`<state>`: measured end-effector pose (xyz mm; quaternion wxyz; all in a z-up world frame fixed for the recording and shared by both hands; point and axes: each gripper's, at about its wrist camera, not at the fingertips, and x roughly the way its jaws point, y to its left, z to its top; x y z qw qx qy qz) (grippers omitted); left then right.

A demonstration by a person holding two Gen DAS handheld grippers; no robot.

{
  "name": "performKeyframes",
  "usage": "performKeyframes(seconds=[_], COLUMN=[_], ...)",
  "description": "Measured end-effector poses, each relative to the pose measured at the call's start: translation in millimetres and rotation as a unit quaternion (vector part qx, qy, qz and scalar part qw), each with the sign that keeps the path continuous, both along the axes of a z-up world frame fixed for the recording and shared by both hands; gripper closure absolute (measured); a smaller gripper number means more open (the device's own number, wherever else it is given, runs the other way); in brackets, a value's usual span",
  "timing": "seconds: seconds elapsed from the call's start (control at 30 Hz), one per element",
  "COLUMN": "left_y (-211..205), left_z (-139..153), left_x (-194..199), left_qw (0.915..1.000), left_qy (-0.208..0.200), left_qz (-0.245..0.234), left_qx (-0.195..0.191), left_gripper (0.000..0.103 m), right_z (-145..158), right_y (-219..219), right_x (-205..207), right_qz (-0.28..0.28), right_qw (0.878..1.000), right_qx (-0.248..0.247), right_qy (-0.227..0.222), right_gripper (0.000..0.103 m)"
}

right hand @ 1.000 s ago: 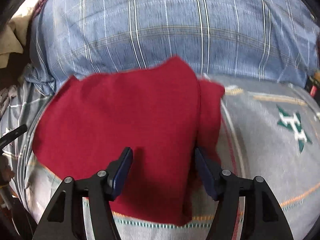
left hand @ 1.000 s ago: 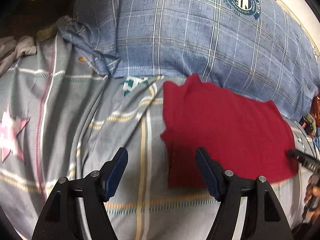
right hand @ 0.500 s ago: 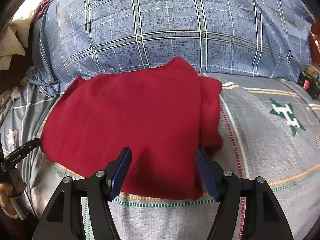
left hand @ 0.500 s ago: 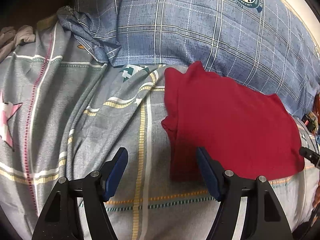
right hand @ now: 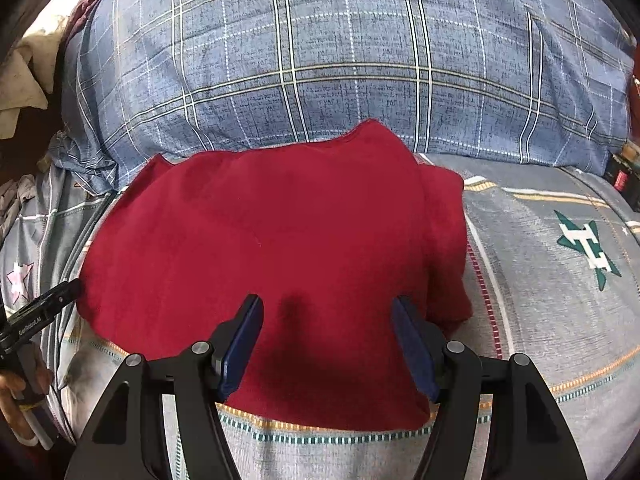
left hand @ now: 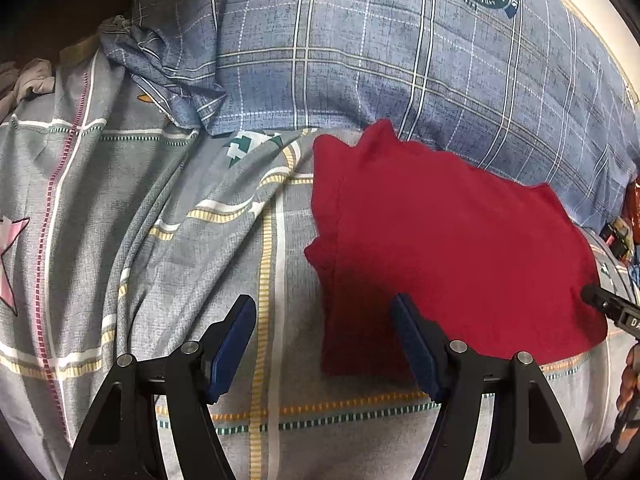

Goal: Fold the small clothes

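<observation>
A: Where is the garment?

B: The dark red folded cloth garment (right hand: 280, 248) lies flat on the grey patterned bedsheet (right hand: 560, 320), its far edge touching the blue plaid pillow (right hand: 360, 48). A narrower folded flap runs down its right side in the right wrist view.

A: And the right gripper (right hand: 327, 344)?

B: Its jaws stand wide, with nothing clamped between them. They hang over the near part of the red garment, and the blue pads (right hand: 240, 344) do not press on the cloth.

A: The left gripper (left hand: 323, 344)?

B: Also spread wide and holding nothing. It sits over the garment's left near corner: the left pad is over bare sheet and the right pad (left hand: 412, 344) over red cloth. Whether that pad touches the fabric I cannot tell.

A: Anything else in view?

B: A pink star (left hand: 8, 256) printed on the sheet at far left, and a green star emblem (right hand: 588, 248) to the right.
</observation>
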<state>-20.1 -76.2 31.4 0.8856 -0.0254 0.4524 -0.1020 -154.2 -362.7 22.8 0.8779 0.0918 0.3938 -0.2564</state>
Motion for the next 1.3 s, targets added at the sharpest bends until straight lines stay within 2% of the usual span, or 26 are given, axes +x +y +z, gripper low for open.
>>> performKeyframes(seconds=[0.1,0.2,0.37,0.53,0.63,0.7,0.73,0.77,0.93,1.07,1.2,1.3], left_y=[-2,-3,2,4,4,5,5,6,8,3,2,6], left_z=[-5,-6,-4,-7,-11,-12,-12,-12,-16,-16,-12,-9], left_x=[2,4,5,8,12,14,16,17,27,33,37,35], left_qw=[0.9999,0.9999,0.9999,0.9998,0.9996,0.9994,0.9993,0.9993,0.9988,0.9991,0.9992,0.9995], left_qy=[0.009,0.011,0.014,0.02,0.028,0.032,0.033,0.034,0.042,0.041,0.039,0.032], left_qz=[0.001,0.0,0.004,0.006,0.007,0.007,0.008,0.008,0.013,0.006,-0.006,0.005], left_qx=[0.005,0.006,-0.002,-0.005,-0.004,-0.011,-0.013,-0.015,-0.02,-0.01,-0.004,-0.002], left_gripper=[0.033,0.033,0.033,0.033,0.033,0.033,0.033,0.033,0.029,0.029,0.031,0.031], right_z=[-14,-12,10,13,10,5,1,-3,-24,-48,-61,-54], right_y=[-9,-2,16,52,73,85,89,92,97,89,96,98], right_x=[4,8,25,79,118,146,163,176,236,282,299,296], right_qz=[-0.007,-0.005,0.024,0.096,0.129,0.148,0.158,0.163,0.169,0.146,0.141,0.156], right_qw=[1.0,0.999,0.999,0.994,0.991,0.989,0.987,0.986,0.985,0.988,0.988,0.986], right_qx=[0.013,-0.004,0.022,0.048,0.025,0.016,0.017,0.018,0.011,0.019,-0.01,0.0], right_qy=[0.023,0.036,-0.006,-0.024,-0.024,-0.013,-0.006,0.0,0.024,0.048,0.061,0.064], right_gripper=[0.033,0.033,0.032,0.033,0.034,0.039,0.048,0.054,0.052,0.052,0.049,0.048])
